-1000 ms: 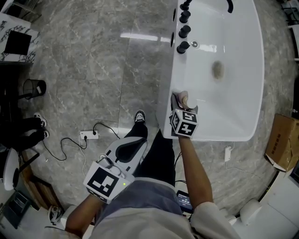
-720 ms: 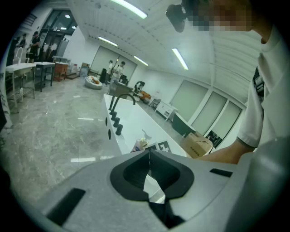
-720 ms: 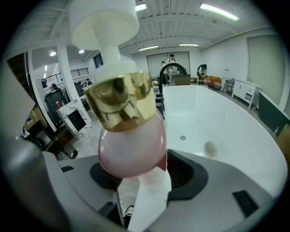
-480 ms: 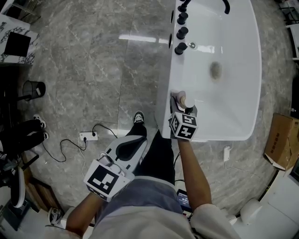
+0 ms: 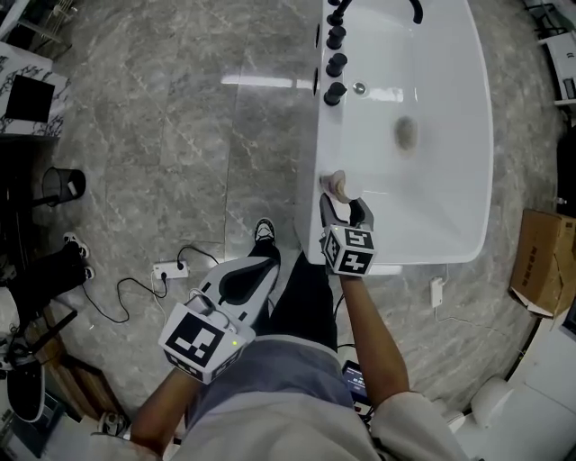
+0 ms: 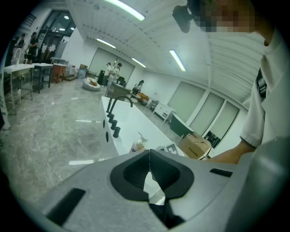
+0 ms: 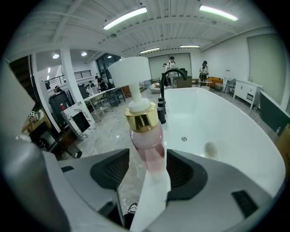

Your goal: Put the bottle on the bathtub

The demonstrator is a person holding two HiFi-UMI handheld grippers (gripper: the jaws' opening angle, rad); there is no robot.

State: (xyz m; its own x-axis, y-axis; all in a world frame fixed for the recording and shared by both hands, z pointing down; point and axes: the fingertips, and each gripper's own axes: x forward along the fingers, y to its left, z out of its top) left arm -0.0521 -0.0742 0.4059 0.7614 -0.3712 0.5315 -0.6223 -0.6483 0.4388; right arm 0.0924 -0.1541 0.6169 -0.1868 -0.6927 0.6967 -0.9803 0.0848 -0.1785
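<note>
A pink pump bottle (image 5: 341,185) with a gold collar and white pump head stands upright on the near left rim of the white bathtub (image 5: 326,135). My right gripper (image 5: 346,209) is just behind it, open, with its jaws a little wider than the bottle. In the right gripper view the bottle (image 7: 146,131) rises between the two pads with a thin gap on each side, and the tub basin (image 7: 235,149) lies beyond. My left gripper (image 5: 256,266) hangs low by the person's leg, shut and empty. Its view shows the touching jaw tips (image 6: 149,156) and the bottle (image 6: 138,146) far off.
Black tap knobs (image 5: 335,65) and a black spout (image 5: 416,11) line the tub's far left rim; a drain (image 5: 405,132) is in the basin. On the marble floor are a power strip with cable (image 5: 169,268), a bin (image 5: 61,185) and a cardboard box (image 5: 540,261).
My right gripper has drawn back toward the person, leaving the bottle standing on the tub rim ahead of its fingertips. The left gripper has stayed put.
</note>
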